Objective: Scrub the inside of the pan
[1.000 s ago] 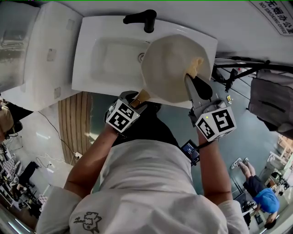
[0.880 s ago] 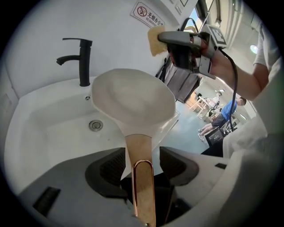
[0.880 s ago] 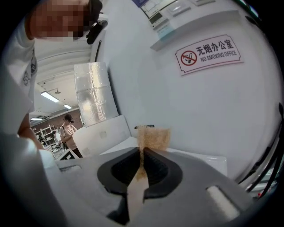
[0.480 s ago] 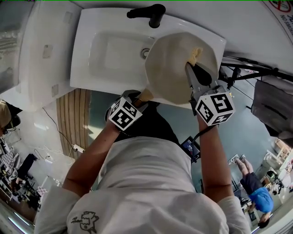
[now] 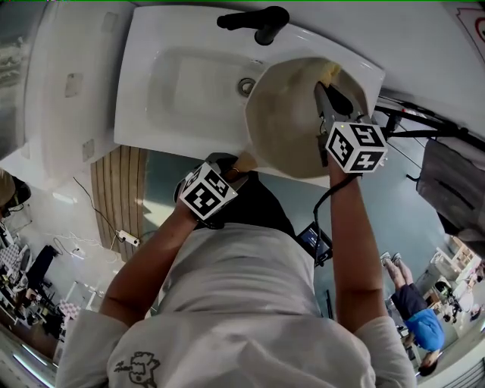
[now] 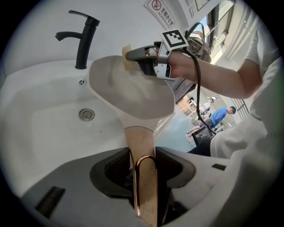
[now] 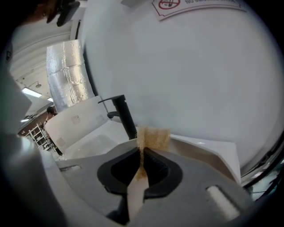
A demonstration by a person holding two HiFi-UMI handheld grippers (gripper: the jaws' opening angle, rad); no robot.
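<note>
A cream pan (image 5: 288, 121) is held tilted over the right side of a white sink (image 5: 174, 98). My left gripper (image 5: 231, 167) has the pan's copper handle (image 6: 144, 173) between its jaws, and they are closing on it, pads against its sides. My right gripper (image 5: 324, 87) reaches into the pan and is shut on a tan sponge (image 5: 329, 73) that sits at the pan's far rim. The left gripper view shows the pan (image 6: 133, 88), the sponge (image 6: 128, 55) and the right gripper (image 6: 135, 55) above it. In the right gripper view the sponge (image 7: 153, 137) sticks out from the jaws.
A black faucet (image 5: 258, 21) stands at the back of the sink, with the drain (image 5: 245, 86) just left of the pan. A white wall rises behind it. A black cable (image 5: 322, 204) hangs from the right gripper. People stand on the floor at lower right.
My right gripper has slid the sponge from the middle right of the pan up to its far rim. The pan and the left gripper have barely moved.
</note>
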